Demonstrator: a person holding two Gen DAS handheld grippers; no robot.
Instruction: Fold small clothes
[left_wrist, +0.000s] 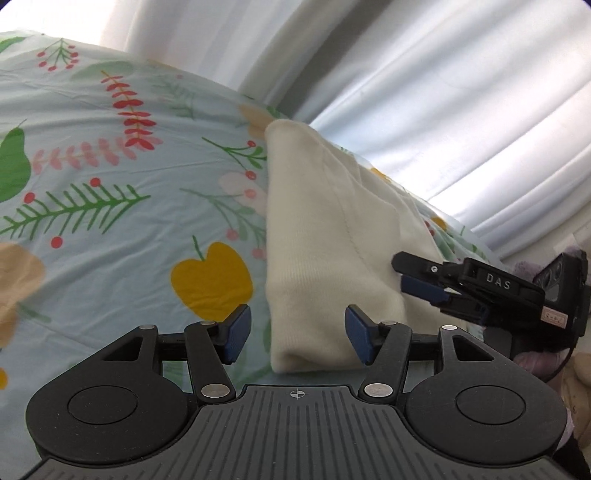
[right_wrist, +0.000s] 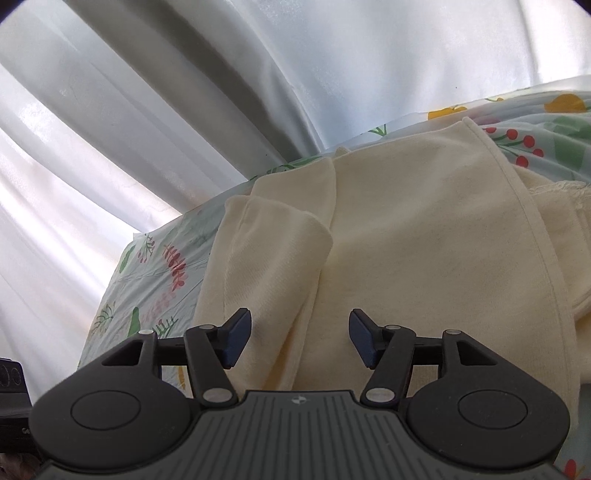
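A cream knit garment (left_wrist: 314, 240) lies folded in a long strip on the flowered bedsheet (left_wrist: 110, 184). My left gripper (left_wrist: 297, 336) is open just above the strip's near end; its blue pads stand to either side and do not press the cloth. In the same view my right gripper (left_wrist: 402, 275) comes in from the right, its fingertips over the garment's right edge. In the right wrist view the garment (right_wrist: 424, 240) fills the middle, with a folded sleeve (right_wrist: 266, 251) lying on its left side. My right gripper (right_wrist: 300, 339) is open over it, with nothing pinched.
White curtains (left_wrist: 443, 92) hang close behind the bed, also seen as curtains (right_wrist: 147, 110) in the right wrist view. The sheet's edge (right_wrist: 110, 295) drops off at the left there. A person's pale sleeve (left_wrist: 535, 363) shows behind the right gripper.
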